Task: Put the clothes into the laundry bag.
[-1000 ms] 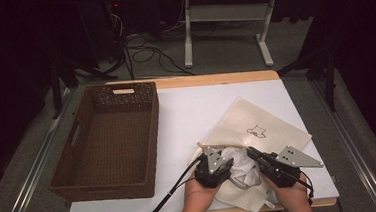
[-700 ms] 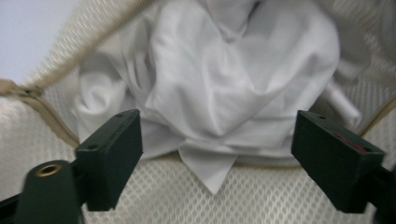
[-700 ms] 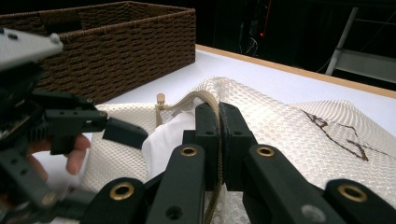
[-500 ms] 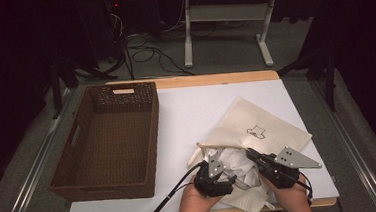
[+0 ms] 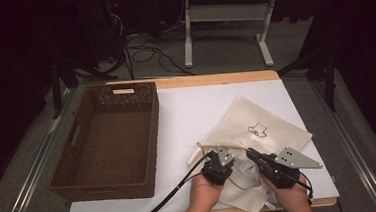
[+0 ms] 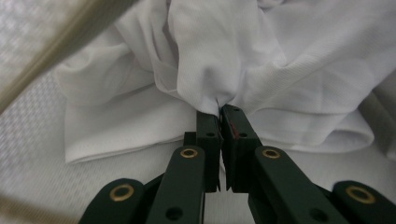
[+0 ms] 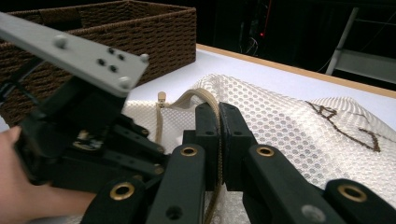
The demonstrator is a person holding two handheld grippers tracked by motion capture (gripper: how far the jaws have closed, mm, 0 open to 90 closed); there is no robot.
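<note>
Pinching fold of white cloth (image 6: 224,60) in left gripper (image 6: 219,112), jaws just clamping – likely for pulling it out of mesh bag (image 5: 257,126), lower right on bench (image 5: 186,106). Gripping bag's rim with right gripper (image 7: 218,116), holding mouth open.

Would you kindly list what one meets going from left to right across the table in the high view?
Wicker basket → left claw, shut on the white cloth → right claw, shut on the mesh bag's edge.
</note>
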